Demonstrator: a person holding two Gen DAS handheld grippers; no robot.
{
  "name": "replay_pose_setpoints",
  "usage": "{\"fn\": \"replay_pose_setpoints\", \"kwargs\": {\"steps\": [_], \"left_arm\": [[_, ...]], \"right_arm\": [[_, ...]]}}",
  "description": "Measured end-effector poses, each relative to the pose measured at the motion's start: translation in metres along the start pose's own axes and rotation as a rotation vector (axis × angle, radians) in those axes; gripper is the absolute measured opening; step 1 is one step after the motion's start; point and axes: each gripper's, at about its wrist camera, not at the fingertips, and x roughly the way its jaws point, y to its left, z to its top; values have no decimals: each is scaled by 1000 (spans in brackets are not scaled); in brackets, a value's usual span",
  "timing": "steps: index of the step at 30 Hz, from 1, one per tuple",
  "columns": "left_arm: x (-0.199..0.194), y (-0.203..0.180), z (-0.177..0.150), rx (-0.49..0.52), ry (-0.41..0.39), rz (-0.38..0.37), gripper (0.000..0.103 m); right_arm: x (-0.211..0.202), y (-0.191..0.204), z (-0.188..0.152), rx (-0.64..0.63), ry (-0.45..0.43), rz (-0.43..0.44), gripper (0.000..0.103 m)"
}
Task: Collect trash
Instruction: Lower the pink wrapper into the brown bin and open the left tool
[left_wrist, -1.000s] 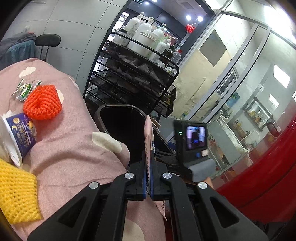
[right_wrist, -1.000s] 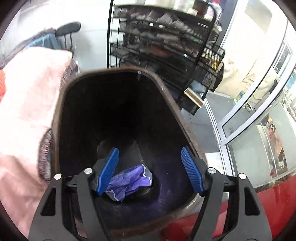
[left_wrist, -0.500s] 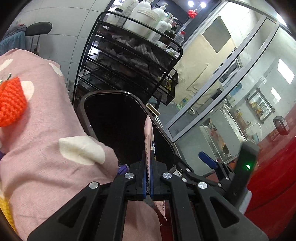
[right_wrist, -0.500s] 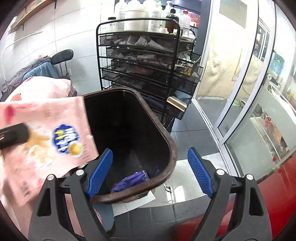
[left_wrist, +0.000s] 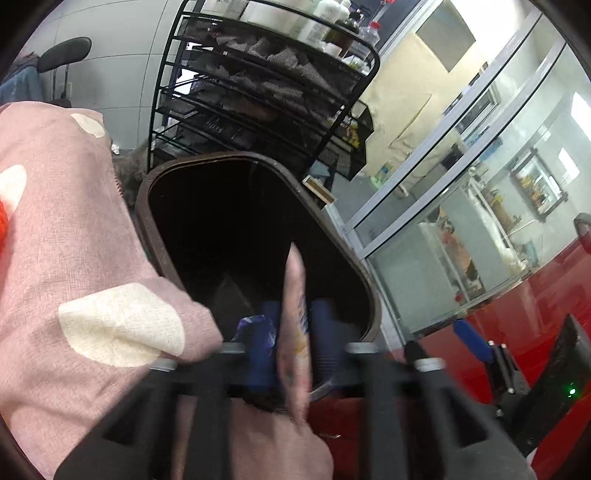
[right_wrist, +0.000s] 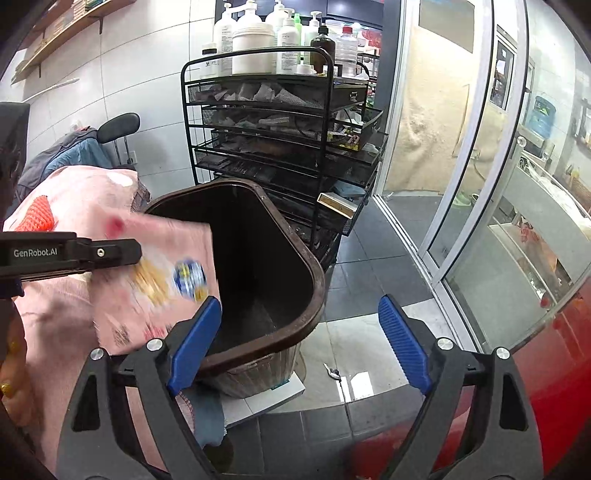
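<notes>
Left gripper (left_wrist: 291, 350) jaws opening over brown bin (left_wrist: 369, 295), pink wrapper (left_wrist: 293, 317) loose between; right gripper (right_wrist: 299, 343) opening, empty.

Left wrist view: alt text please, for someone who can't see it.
The left gripper, jaws opening, has a pink snack wrapper edge-on between its fingers above a dark brown trash bin. A pink spotted cloth lies left.

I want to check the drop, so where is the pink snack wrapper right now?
The pink snack wrapper sits between the opening jaws of the left gripper, over the near rim of the brown trash bin, beside the pink-clothed table.
</notes>
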Motion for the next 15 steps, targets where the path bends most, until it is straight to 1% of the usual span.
{"fn": "replay_pose_setpoints", "kwargs": {"steps": [2, 3, 5, 7, 9, 12, 15], "left_arm": [[-8, 3, -2, 2, -44, 29, 79], [-14, 4, -3, 6, -61, 37, 83], [-23, 6, -6, 6, -64, 49, 86], [-37, 6, -10, 10, -82, 42, 86], [-52, 6, -16, 22, -115, 43, 93], [-74, 3, -27, 40, -162, 81, 96], [-98, 7, -46, 44, -213, 120, 98]], "right_arm": [[1, -2, -1, 5, 4, 0, 87], [2, -2, -2, 7, 7, -2, 87], [4, -2, -2, 10, 10, -3, 87], [5, -1, -4, 13, 14, 5, 87], [6, 2, -5, 14, 21, 25, 87], [5, 11, -6, 9, 22, 54, 87], [4, 22, -7, -6, 20, 87, 87]]}}
